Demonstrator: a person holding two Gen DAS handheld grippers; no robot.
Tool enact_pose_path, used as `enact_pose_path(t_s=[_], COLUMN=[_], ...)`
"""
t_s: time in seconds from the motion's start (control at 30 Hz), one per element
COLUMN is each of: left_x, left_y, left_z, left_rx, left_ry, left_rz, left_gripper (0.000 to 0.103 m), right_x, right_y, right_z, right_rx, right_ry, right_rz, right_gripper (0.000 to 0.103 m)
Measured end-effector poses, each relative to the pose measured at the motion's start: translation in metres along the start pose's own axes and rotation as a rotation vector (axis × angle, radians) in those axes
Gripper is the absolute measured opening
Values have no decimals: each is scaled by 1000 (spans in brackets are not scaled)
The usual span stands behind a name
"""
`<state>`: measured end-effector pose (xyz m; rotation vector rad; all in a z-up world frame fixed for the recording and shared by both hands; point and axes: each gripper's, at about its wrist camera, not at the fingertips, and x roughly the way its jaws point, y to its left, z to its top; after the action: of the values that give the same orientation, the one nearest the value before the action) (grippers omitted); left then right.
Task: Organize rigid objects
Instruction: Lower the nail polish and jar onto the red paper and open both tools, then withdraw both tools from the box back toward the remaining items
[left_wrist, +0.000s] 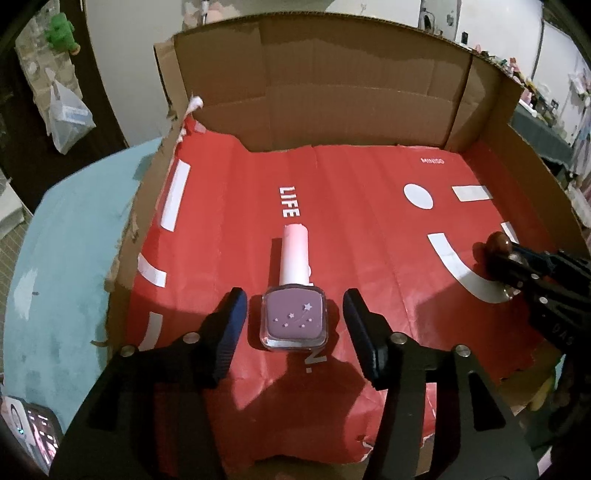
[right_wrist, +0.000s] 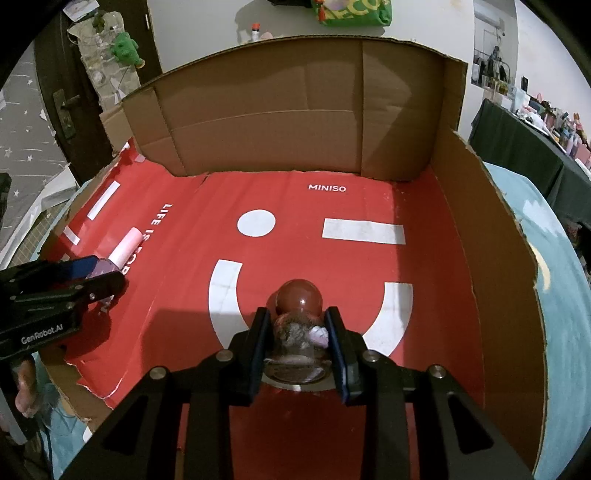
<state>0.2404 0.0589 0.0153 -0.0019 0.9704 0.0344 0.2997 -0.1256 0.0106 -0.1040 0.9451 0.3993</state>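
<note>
A purple nail polish bottle with a pink cap lies flat on the red paper liner of a cardboard box. My left gripper is open, its fingers either side of the bottle with gaps. In the right wrist view the bottle lies at the left by the left gripper. My right gripper is shut on a small clear bottle with a round brown cap, low over the liner. It also shows at the right of the left wrist view.
The cardboard box has a tall back wall and a right wall; its left side is low and torn. The box sits on a light blue surface. A phone lies at the lower left.
</note>
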Motion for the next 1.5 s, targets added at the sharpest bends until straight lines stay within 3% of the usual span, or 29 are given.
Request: enact_pose_path(t_s=[0.27, 0.33, 0.4, 0.5, 0.77, 0.87, 1.13, 1.5], left_x=[-11, -19, -26, -38, -60, -68, -87, -108], left_y=[-9, -12, -15, -15, -16, -16, -16, -23], left_z=[-3, -4, -5, -5, -11, -15, -29, -48], left_rx=[26, 41, 53, 49, 38, 34, 22, 39], left_ry=[-41, -69, -104, -140, -196, -216, -252, -287], left_rz=[-23, -3, 26, 28, 9, 6, 12, 21], left_gripper=[75, 90, 98, 98, 103, 103, 103, 103], right_x=[-13, -16, -22, -32, -52, -60, -83, -101], right_y=[0, 0, -1, 0, 6, 9, 10, 20], right_z=[-2, -4, -5, -8, -17, -21, -29, -42], right_rx=[0, 5, 8, 12, -8, -14, -7, -15], right_ry=[-34, -43, -57, -86, -143, -176, -266, -314], right_rz=[-2, 5, 6, 11, 43, 35, 27, 29], right_gripper=[49, 56, 63, 78, 93, 103, 103, 103])
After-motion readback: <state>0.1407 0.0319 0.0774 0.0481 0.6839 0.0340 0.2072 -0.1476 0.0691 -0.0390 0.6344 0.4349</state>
